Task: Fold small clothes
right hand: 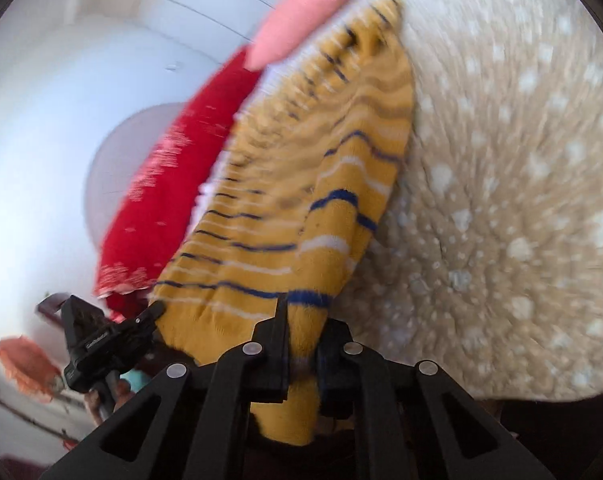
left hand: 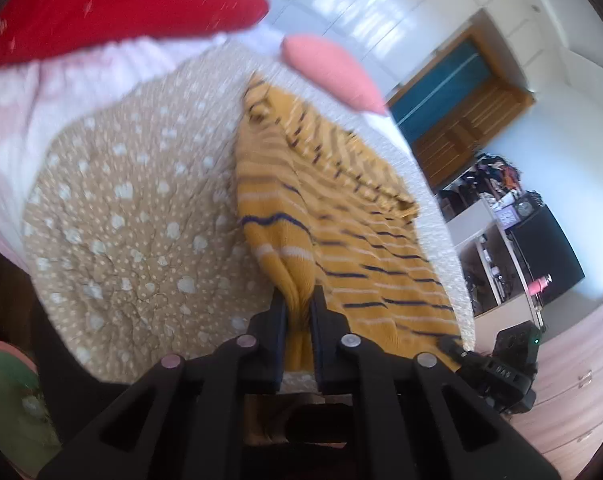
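Observation:
A mustard-yellow knit sweater (left hand: 353, 240) with navy and white stripes lies on a tan bedspread (left hand: 133, 216) dotted with white. My left gripper (left hand: 298, 297) is shut on a bunched fold of the sweater at its near edge. My right gripper (right hand: 305, 316) is shut on another bunched part of the same sweater (right hand: 301, 184), which hangs through the jaws. Each gripper shows in the other's view: the right gripper (left hand: 451, 346) at the sweater's right corner, the left gripper (right hand: 154, 312) at its left corner. Both views are blurred.
A red pillow (left hand: 113, 4) and a pink cushion (left hand: 329, 68) lie at the far end of the bed, over a white sheet (left hand: 41, 104). Beyond the bed's right edge stand a wooden door (left hand: 461, 96), a cluttered shelf (left hand: 497, 216) and pale drawers (left hand: 577, 368).

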Demonstrator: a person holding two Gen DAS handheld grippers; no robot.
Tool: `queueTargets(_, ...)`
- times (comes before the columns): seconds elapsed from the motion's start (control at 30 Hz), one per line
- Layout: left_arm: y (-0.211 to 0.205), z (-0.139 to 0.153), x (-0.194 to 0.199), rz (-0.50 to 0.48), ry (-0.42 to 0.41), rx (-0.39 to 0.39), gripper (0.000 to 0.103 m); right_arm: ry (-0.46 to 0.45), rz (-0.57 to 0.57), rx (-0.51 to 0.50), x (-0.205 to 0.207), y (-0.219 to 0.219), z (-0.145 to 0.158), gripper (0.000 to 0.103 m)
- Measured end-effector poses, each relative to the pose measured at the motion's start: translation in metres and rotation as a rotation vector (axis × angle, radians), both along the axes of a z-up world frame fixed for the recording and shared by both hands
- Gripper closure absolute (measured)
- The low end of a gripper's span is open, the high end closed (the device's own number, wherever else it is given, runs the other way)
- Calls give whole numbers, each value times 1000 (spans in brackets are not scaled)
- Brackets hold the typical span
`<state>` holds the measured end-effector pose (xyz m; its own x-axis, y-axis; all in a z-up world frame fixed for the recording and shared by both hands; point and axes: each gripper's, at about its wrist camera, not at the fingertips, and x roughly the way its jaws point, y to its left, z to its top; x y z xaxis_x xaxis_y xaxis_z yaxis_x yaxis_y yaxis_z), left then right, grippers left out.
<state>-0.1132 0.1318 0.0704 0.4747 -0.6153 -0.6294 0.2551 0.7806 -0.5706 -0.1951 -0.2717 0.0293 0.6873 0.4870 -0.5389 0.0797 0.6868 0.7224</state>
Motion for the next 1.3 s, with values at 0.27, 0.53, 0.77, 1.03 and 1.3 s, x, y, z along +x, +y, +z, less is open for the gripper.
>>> queueTargets(0.27, -2, -3, 25, 25, 23, 36, 94, -26, 5, -1, 20, 4, 10, 93)
queueTargets(0.53, -27, 19, 87, 43, -32, 65, 94, -113, 25, -54, 72, -3, 50, 93)
queueTargets(0.77, -78, 39, 203, 52, -80, 97, 94, -154, 6, -133, 175, -25, 86, 93)
queueTargets(1.03, -134, -7, 333, 45, 49, 202, 93, 44, -65, -254, 310, -60, 36, 89)
queueTargets(1.3, -104, 16, 372, 119, -7, 75, 47, 77, -137, -1, 349, -105, -1, 77)
